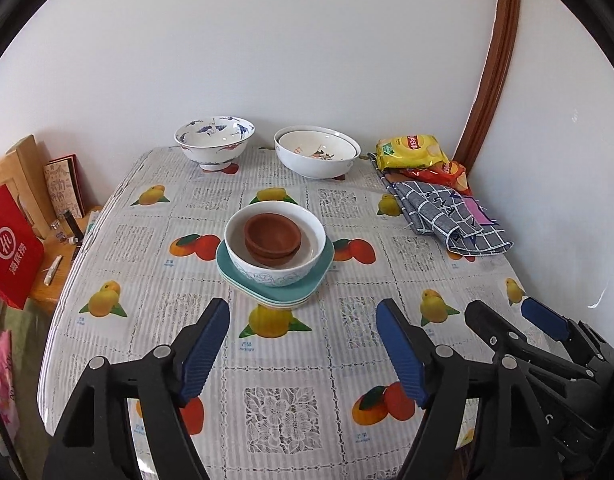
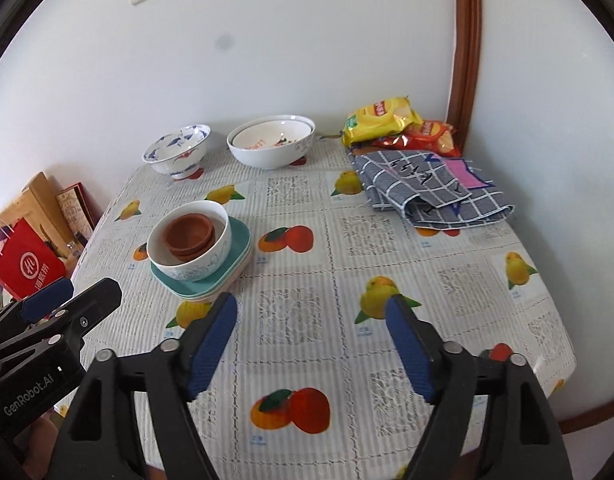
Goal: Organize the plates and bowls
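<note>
Two sets of fingers, both spread wide and holding nothing, hang low over the near edge of the tabletop [image 1: 291, 364] with its fruit-print cloth. My left fingers [image 1: 303, 320] point at the stack in the middle; my right fingers [image 2: 311, 312] sit just beside them, over bare cloth to the right of that stack. From the left wrist camera I can see my right fingers off to the side, also released.

Past my fingertips, near the middle of the tabletop, stands the stack: teal plates [image 1: 319, 266] at the bottom, a white bowl with a blue pattern [image 1: 311, 236] resting on them, and brown clay bowls [image 1: 273, 234] nested inside it. From the right wrist camera the same stack sits left of centre, the teal plates [image 2: 241, 240] jutting out beyond the white bowl's rim.

Further right lies a folded grey checked cloth [image 1: 453, 214], and behind it, in the corner, a yellow snack bag [image 1: 411, 150] atop a red one [image 1: 451, 174].

Along the far edge by the wall stand a blue-and-white footed bowl [image 1: 215, 142] on the left and, well apart from it, a large white bowl [image 1: 317, 164] with a smaller bowl [image 1: 307, 146] nested inside
</note>
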Available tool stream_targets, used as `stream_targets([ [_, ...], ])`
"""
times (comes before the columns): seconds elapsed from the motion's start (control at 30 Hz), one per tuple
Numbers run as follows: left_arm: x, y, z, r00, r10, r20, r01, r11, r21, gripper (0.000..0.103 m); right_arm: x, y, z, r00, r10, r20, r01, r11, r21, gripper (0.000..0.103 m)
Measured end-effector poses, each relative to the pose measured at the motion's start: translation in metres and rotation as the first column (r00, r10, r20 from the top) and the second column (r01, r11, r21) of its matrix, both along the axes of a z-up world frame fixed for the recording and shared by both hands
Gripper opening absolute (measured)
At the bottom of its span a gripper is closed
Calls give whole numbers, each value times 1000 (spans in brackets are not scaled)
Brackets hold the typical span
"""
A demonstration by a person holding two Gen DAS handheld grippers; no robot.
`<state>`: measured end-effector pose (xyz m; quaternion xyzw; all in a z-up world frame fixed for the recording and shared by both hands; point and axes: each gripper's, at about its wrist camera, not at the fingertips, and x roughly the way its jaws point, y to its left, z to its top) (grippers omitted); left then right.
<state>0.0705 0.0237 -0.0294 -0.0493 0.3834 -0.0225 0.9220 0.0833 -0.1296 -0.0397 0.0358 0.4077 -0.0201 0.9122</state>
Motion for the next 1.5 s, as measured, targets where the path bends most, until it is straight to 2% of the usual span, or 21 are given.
stream_targets([
  [0.2,-32,-13,9,999,15,42,-17,999,48,84,-33,-12,10,999,-12,38,13,1000,-23,91],
  [0.37,-50,-17,15,998,27,57,-30,998,54,88,-58,-19,14,998,-17,67,19,999,-33,97],
  [0.8,-69,-30,23,996,27,80,-33,997,73,88,-82,-33,20,996,-44,78,46,998,-31,97],
  [1.5,-74,-33,25,996,20,88,-27,997,73,88,-90,-34,25,994,-51,93,54,998,-34,97],
])
